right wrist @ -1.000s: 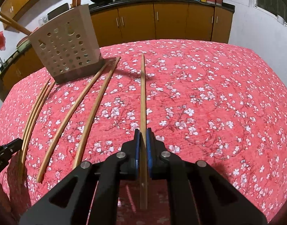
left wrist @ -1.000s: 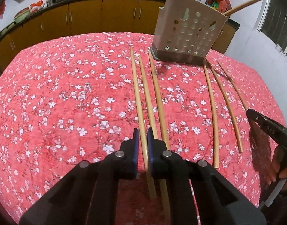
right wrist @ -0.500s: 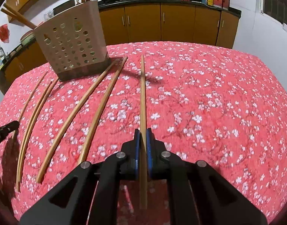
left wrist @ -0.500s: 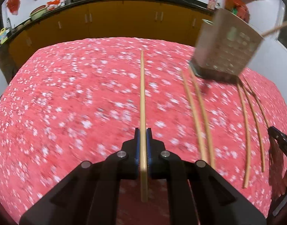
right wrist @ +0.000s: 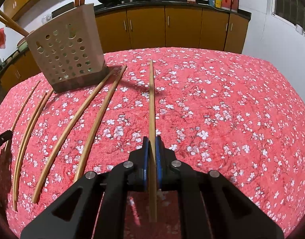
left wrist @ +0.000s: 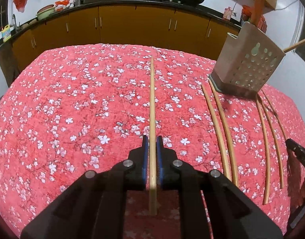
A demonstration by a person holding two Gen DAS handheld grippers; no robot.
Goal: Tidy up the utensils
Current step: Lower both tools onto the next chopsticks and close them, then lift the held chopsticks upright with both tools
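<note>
My left gripper (left wrist: 152, 139) is shut on a long wooden chopstick (left wrist: 152, 99) and holds it above the red flowered tablecloth (left wrist: 72, 109). My right gripper (right wrist: 151, 140) is shut on another chopstick (right wrist: 151, 99), also lifted off the cloth. A beige perforated utensil holder (left wrist: 248, 67) stands at the back right in the left wrist view and at the back left in the right wrist view (right wrist: 66, 53), with wooden utensils sticking out of it. Several loose chopsticks (left wrist: 222, 123) lie on the cloth beside the holder; they also show in the right wrist view (right wrist: 72, 123).
Brown kitchen cabinets (left wrist: 132, 25) with a dark counter carrying woks run behind the table. The other gripper's black tip shows at the right edge of the left wrist view (left wrist: 298, 151) and the left edge of the right wrist view (right wrist: 1, 139).
My left gripper closed on a chopstick, lifted it off the cloth and swung left, so the holder moved to the right. My right gripper kept its chopstick and rose slightly.
</note>
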